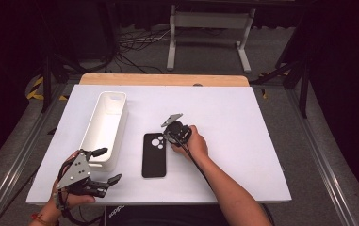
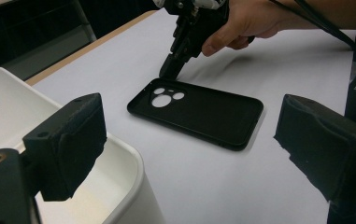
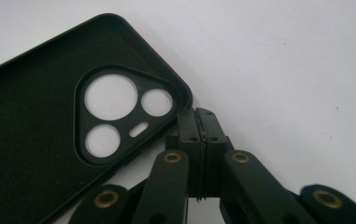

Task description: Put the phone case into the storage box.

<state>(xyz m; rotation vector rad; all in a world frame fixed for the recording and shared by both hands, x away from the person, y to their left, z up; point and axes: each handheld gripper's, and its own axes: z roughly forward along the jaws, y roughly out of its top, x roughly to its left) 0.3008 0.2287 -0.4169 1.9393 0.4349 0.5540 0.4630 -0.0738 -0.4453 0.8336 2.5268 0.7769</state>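
Note:
A black phone case (image 1: 154,155) lies inside-up on the white table (image 1: 243,141), camera cut-outs at its far end. A hand holds my right gripper (image 1: 167,136) with its tip down at the case's far right corner. In the right gripper view the jaws are pressed together with nothing between them, and the right gripper (image 3: 199,116) sits against the corner edge of the case (image 3: 35,140). My left gripper (image 1: 110,165) stands open near the table's front left. Its open jaws (image 2: 192,140) frame the case (image 2: 199,114) and the right gripper (image 2: 168,72) farther off.
A long white bin (image 1: 116,96) stands left of the case, its near end (image 2: 129,163) just beside my left gripper. A wooden strip borders the table's far edge. Cables and a white stand lie on the floor beyond.

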